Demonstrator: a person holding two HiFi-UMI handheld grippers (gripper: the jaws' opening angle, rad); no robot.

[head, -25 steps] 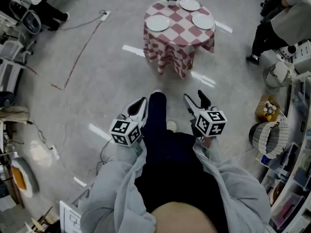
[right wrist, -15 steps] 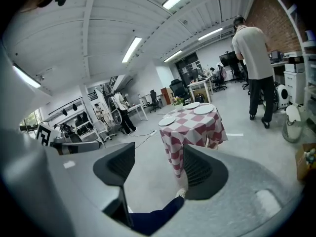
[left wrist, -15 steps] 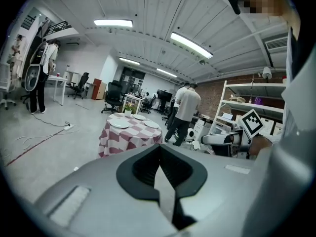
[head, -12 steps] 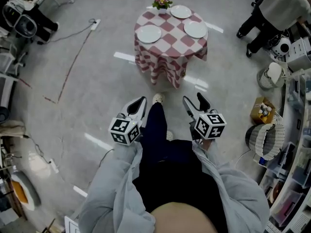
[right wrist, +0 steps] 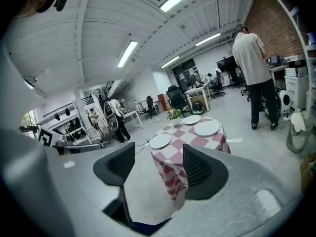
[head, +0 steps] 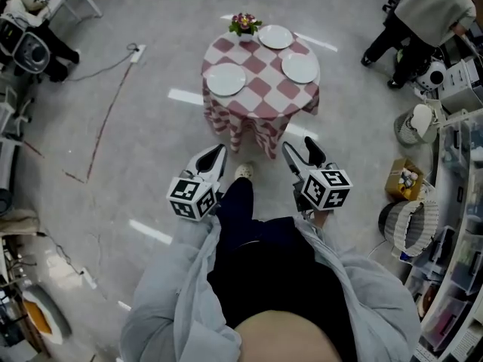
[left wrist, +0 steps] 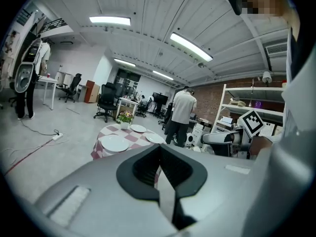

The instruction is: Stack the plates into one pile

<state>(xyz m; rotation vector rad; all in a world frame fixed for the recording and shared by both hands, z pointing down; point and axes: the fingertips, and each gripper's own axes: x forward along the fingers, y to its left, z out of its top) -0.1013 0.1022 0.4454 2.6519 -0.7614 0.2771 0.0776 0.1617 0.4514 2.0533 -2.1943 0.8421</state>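
Left gripper (head: 217,154): was seen clenched, its jaws pressed together with nothing between them; it was held above the floor (head: 143,149) at seven o'clock of the table (head: 256,119).
Right gripper (head: 302,151): was seen released, its jaws spread apart and nothing caught between them; it was held at five o'clock of the table.
First plate (head: 226,79): was laid on the checked cloth at the table's eight o'clock.
Second plate (head: 276,37): was laid at the table's one o'clock, apart from the others.
Third plate (head: 300,68): was laid at the table's three o'clock; no plate was stacked on another.
Flowerpot (head: 245,24): was set at the table's eleven o'clock, just beside the second plate.
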